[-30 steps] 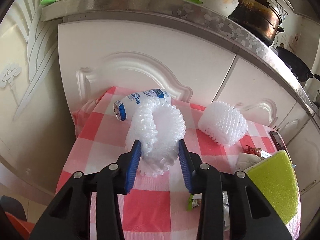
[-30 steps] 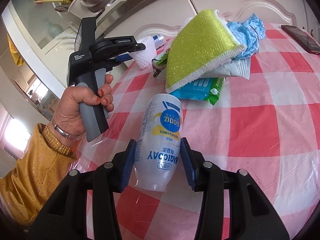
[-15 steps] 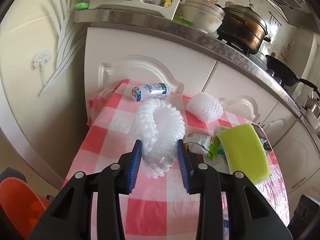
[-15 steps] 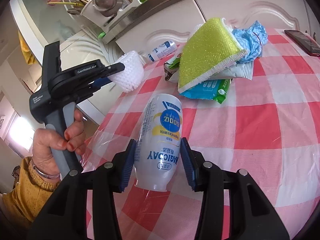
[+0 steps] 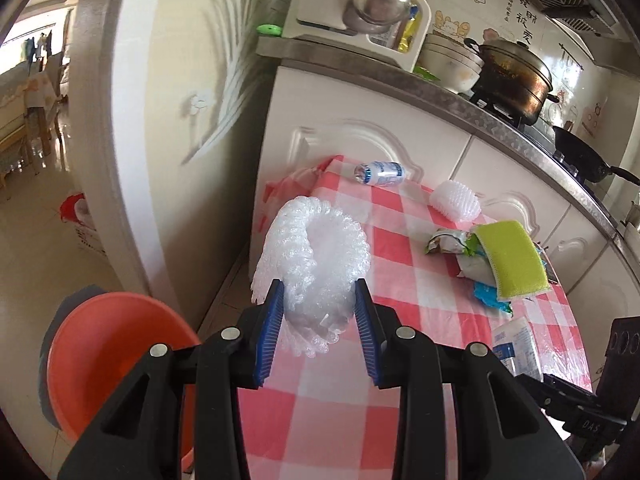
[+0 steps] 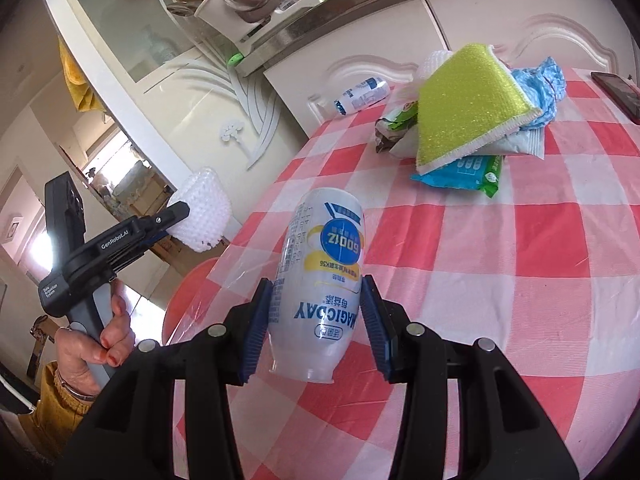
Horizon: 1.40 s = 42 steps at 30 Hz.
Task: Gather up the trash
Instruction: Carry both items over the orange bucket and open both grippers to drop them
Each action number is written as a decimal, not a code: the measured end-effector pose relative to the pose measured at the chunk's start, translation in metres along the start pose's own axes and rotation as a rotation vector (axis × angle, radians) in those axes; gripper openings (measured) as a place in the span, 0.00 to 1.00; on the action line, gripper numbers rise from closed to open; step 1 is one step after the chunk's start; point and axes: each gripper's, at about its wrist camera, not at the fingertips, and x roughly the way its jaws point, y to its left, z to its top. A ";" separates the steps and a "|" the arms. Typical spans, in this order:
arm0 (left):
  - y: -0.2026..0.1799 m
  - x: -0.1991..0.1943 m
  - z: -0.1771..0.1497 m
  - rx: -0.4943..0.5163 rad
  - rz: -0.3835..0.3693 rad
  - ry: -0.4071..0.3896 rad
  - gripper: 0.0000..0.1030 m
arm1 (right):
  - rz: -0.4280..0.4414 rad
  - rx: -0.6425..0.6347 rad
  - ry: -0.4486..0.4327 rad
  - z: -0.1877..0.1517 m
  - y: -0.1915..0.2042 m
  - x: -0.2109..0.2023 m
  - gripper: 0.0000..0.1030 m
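now foam net off the table, beside orange basin

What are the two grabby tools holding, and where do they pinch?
Left tool pinches the foam net at its lower end. Right tool squeezes the bottle by its sides.

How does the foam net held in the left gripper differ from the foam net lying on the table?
The held foam net is curled into an open ring; the table's foam net is a compact flattened block. The held one is clamped off the table by the left gripper; the other rests free on the checked tablecloth. Both are white mesh foam.
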 end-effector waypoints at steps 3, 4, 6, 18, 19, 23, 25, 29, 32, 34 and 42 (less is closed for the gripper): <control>0.028 -0.014 -0.008 -0.037 0.035 0.005 0.36 | 0.011 -0.018 0.024 -0.001 0.014 0.006 0.45; 0.038 -0.020 -0.012 -0.048 0.051 0.006 0.36 | 0.018 -0.021 0.033 -0.001 0.018 0.009 0.45; 0.059 -0.029 -0.020 -0.077 0.077 0.014 0.36 | 0.030 -0.031 0.054 -0.001 0.026 0.014 0.45; 0.152 -0.052 -0.068 -0.227 0.216 0.083 0.37 | 0.150 -0.145 0.264 0.001 0.110 0.077 0.45; 0.156 -0.052 -0.071 -0.232 0.222 0.089 0.37 | 0.157 -0.168 0.284 0.001 0.121 0.086 0.45; 0.166 -0.048 -0.081 -0.246 0.230 0.115 0.38 | 0.180 -0.249 0.343 0.000 0.158 0.114 0.45; 0.169 -0.045 -0.085 -0.258 0.230 0.129 0.38 | 0.189 -0.288 0.379 0.000 0.177 0.130 0.45; 0.172 -0.037 -0.094 -0.260 0.245 0.152 0.38 | 0.187 -0.382 0.436 -0.004 0.208 0.160 0.45; 0.174 -0.031 -0.100 -0.253 0.254 0.173 0.38 | 0.177 -0.427 0.462 -0.010 0.222 0.179 0.45; 0.174 -0.027 -0.103 -0.250 0.256 0.182 0.39 | 0.165 -0.445 0.474 -0.013 0.227 0.190 0.45; 0.175 -0.020 -0.108 -0.250 0.248 0.189 0.38 | 0.145 -0.465 0.518 -0.018 0.229 0.215 0.45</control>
